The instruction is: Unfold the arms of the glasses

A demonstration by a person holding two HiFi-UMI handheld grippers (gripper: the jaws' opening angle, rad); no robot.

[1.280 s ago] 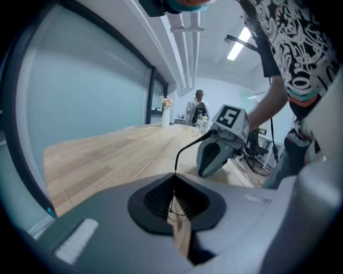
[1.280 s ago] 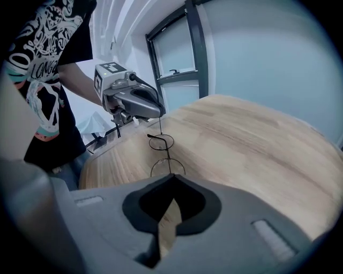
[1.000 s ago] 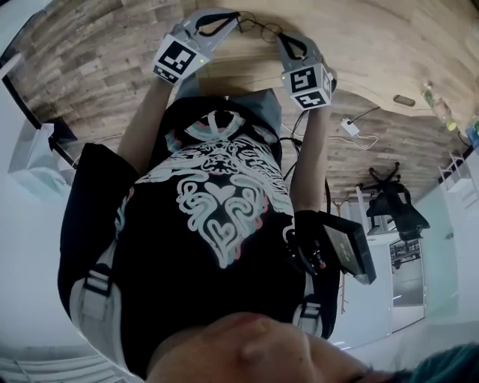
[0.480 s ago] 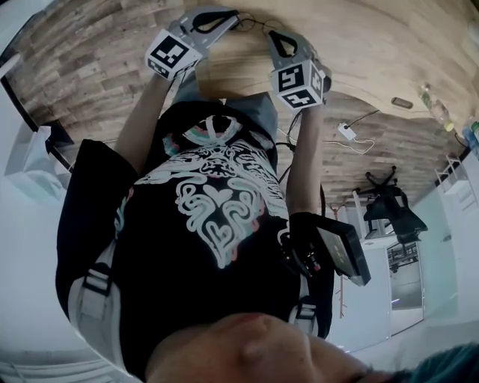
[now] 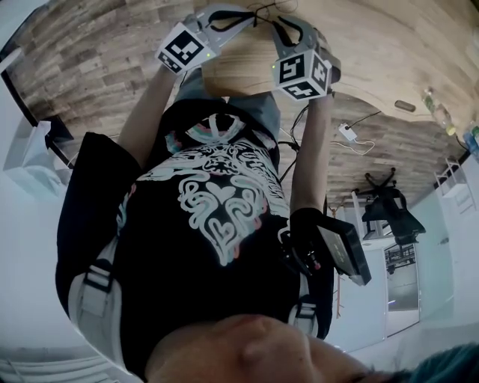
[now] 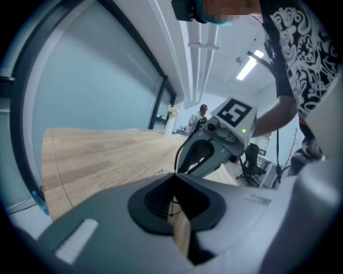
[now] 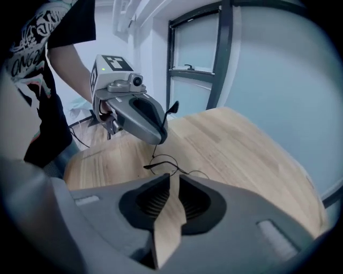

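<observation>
Thin black wire-rimmed glasses [image 7: 166, 162] hang just past my right gripper's [image 7: 172, 176] tips, over the light wooden table [image 7: 230, 144]. Those jaws stand almost together, and the frame's bridge passes behind their tips. My left gripper [image 7: 157, 138] is close above the glasses with one thin arm running into its tip. In the left gripper view, the left gripper [image 6: 174, 176] is pinched shut on that wire arm [image 6: 179, 155], and the right gripper [image 6: 182, 166] nearly touches it. In the head view the glasses [image 5: 266, 9] sit at the top edge between the left gripper [image 5: 251, 16] and the right gripper [image 5: 283, 24].
The table's curved near edge [image 5: 359, 82] runs in front of the person's body. On the plank floor lie a white adapter with a cable [image 5: 349, 129] and a black office chair [image 5: 389, 202]. A black device [image 5: 340, 250] hangs at the person's hip.
Both grippers have shifted farther over the table and closer together. The glasses, plainly seen between the tips one second ago, are now mostly at the head view's top edge.
</observation>
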